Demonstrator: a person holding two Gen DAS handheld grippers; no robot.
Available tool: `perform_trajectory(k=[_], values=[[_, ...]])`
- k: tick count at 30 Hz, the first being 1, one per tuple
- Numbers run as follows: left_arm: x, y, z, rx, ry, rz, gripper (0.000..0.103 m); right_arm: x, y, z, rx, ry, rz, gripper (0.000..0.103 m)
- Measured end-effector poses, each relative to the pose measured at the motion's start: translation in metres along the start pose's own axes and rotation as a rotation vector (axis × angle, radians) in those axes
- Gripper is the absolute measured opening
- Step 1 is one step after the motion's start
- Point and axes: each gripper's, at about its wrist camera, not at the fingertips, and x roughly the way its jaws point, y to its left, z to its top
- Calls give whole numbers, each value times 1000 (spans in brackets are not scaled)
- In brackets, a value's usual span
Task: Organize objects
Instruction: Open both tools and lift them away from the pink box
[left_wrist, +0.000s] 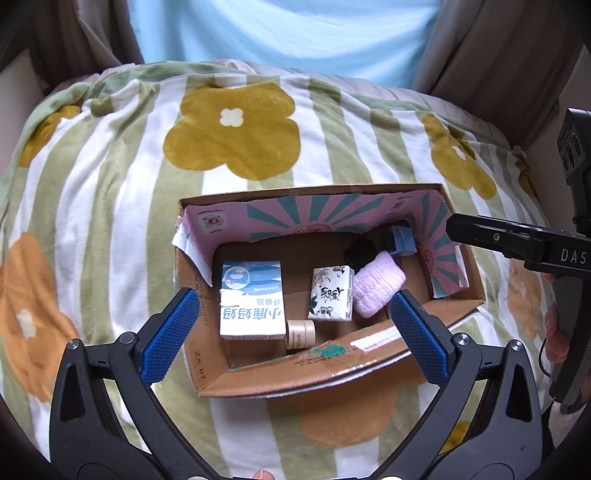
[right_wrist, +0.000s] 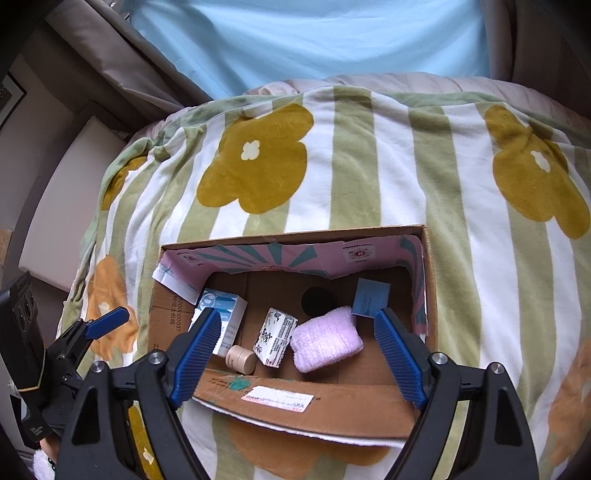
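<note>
Left claw (left_wrist: 293, 332) spread empty over cardboard box (left_wrist: 295, 384), right claw (right_wrist: 295, 354) likewise, blue carton (right_wrist: 370, 297) clearer there.

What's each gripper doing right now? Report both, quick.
Left gripper: open, holding nothing, hovering over the cardboard box.
Right gripper: open, holding nothing, above the same box.

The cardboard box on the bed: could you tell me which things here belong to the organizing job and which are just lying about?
Part of the job:
cardboard box
white-and-blue carton
small beige jar
tissue pack
pink towel
black lid
small blue box

Just lying about:
flowered blanket
grey curtains
</note>
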Motion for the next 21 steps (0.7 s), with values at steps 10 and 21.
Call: perform_trajectory(k=[10,21], values=[[-63,-8,-27,51,-10,-11,103,-64,16,-45,-17,-80,-110,82],[-58,-38,-153,40,157,-47,103,-85,11,-149,24,-8,-180,82]])
